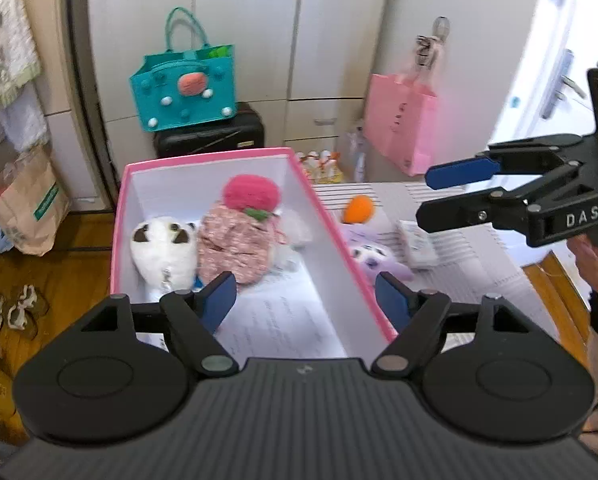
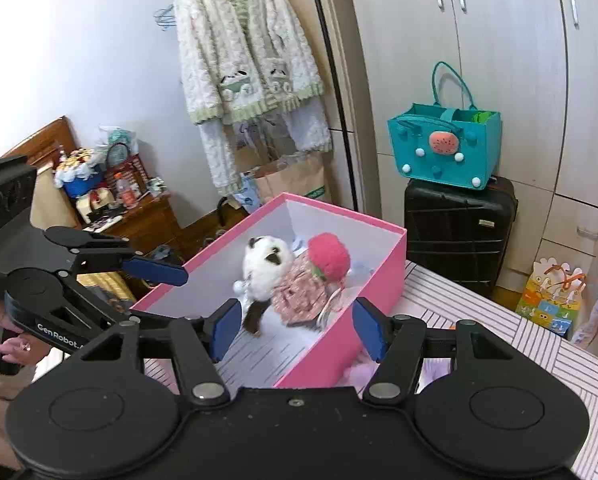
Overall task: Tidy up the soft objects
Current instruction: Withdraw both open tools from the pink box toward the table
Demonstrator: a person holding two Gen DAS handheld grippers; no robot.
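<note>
A pink box [image 1: 323,216] with white inside walls stands on the striped table. In it lie a white plush with dark patches [image 1: 163,248] and a doll in a floral dress with a pink fuzzy hat [image 1: 239,236]. A purple plush [image 1: 375,256] with an orange tuft [image 1: 361,208] lies on the table right of the box. My left gripper [image 1: 305,300] is open above the box's near end, with nothing between its pads. My right gripper [image 2: 297,328] is also open and empty, above the pink box [image 2: 351,328], where the white plush [image 2: 265,268] and the doll [image 2: 307,288] show.
A teal felt bag [image 1: 187,84] sits on a black suitcase [image 1: 211,136] by white wardrobes. A pink paper bag [image 1: 403,124] hangs at the right. A small white packet [image 1: 417,240] lies on the striped table [image 1: 479,272]. A fluffy jacket [image 2: 243,64] hangs left; a paper bag [image 1: 27,204] stands on the floor.
</note>
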